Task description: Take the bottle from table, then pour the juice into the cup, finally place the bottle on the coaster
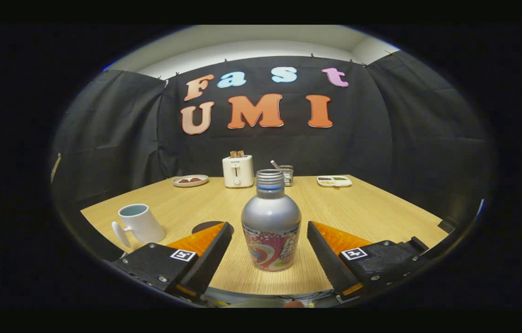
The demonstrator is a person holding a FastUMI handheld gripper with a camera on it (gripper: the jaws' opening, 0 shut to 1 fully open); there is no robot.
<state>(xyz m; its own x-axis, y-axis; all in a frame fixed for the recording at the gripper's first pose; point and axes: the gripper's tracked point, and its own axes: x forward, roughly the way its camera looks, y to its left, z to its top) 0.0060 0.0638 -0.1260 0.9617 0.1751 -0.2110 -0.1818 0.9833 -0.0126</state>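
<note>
The silver metal bottle (271, 221) with a threaded, uncapped neck and a colourful printed label around its lower half stands upright on the light wooden table (371, 208), between the two fingers of the claw (270, 240). The claw is spread wide, with a clear gap on either side of the bottle and neither finger touching it. Left of the left finger a dark round coaster (205, 226) lies flat, partly hidden behind the fingertip. Further left stands a white ceramic mug (140, 223) with its handle toward the camera. At the far table edge sit a small plate (190, 180) with brown pieces, a white toaster (238, 170) with toast in its slots, a small metal holder (286, 175) behind the bottle's neck, and a white divided tray (334, 181)
</note>
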